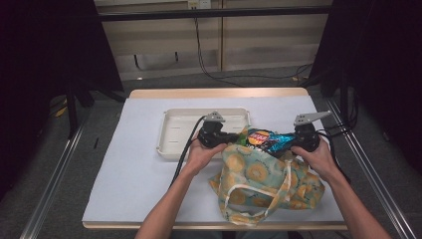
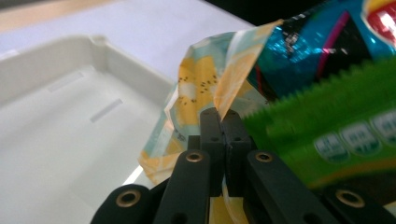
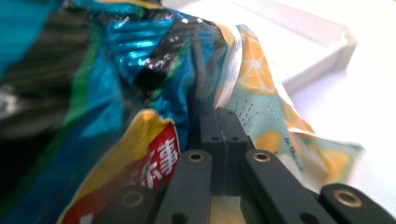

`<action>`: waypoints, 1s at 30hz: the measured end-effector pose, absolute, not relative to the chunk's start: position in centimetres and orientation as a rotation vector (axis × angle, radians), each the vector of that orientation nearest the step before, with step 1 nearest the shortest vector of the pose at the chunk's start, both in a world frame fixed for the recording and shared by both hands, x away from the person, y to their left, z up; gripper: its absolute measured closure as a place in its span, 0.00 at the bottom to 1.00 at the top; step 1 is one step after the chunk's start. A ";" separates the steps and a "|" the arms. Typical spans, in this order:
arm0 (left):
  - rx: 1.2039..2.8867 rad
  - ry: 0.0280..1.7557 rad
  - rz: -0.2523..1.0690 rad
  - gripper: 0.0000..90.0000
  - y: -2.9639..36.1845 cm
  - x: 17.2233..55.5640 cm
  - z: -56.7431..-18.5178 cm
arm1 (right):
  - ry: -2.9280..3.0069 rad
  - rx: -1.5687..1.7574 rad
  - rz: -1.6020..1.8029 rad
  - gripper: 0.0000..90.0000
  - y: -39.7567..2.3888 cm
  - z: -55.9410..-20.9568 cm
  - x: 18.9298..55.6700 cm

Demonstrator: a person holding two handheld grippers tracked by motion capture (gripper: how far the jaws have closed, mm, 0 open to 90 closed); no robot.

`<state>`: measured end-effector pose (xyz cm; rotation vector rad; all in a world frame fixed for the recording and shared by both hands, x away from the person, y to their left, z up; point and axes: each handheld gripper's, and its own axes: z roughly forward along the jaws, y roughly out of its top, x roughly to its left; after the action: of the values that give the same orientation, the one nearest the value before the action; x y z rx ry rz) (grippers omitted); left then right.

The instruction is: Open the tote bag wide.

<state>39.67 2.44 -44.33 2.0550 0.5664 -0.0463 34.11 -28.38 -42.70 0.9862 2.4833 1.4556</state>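
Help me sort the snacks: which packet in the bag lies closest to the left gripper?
The green snack packet, right beside the left gripper; the blue chip packet sits farther off, toward the right gripper.

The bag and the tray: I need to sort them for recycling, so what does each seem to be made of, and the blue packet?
The bag looks like soft printed cloth: it folds, crumples and drapes, with a matt orange-slice pattern. The tray seems to be hard cream plastic, with moulded rims, rounded corners and a dull sheen. The blue packet is probably glossy foil-like plastic film: it wrinkles sharply and throws bright glints.
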 end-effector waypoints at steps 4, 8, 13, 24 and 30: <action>2.102 0.518 -0.059 1.00 2.7 38.7 -44.1 | 2.505 0.967 1.415 1.00 -28.4 -42.9 33.3; 2.134 0.486 -0.046 1.00 3.5 37.8 -44.0 | 2.510 0.970 1.398 1.00 -28.7 -43.5 32.6; 2.149 0.487 -0.071 1.00 4.2 36.6 -45.1 | 2.532 0.984 1.355 1.00 -28.0 -44.3 32.1; 2.165 0.506 -0.056 0.92 4.9 35.6 -45.7 | 2.502 1.067 1.351 0.88 -28.9 -45.2 31.4; 2.075 0.525 -0.009 0.72 6.5 35.3 -44.2 | 2.383 1.112 1.444 0.70 -30.6 -43.6 30.4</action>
<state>35.28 6.50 -44.19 2.0748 0.5248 -0.0093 30.36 -30.60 -43.63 1.1118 2.3828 1.4436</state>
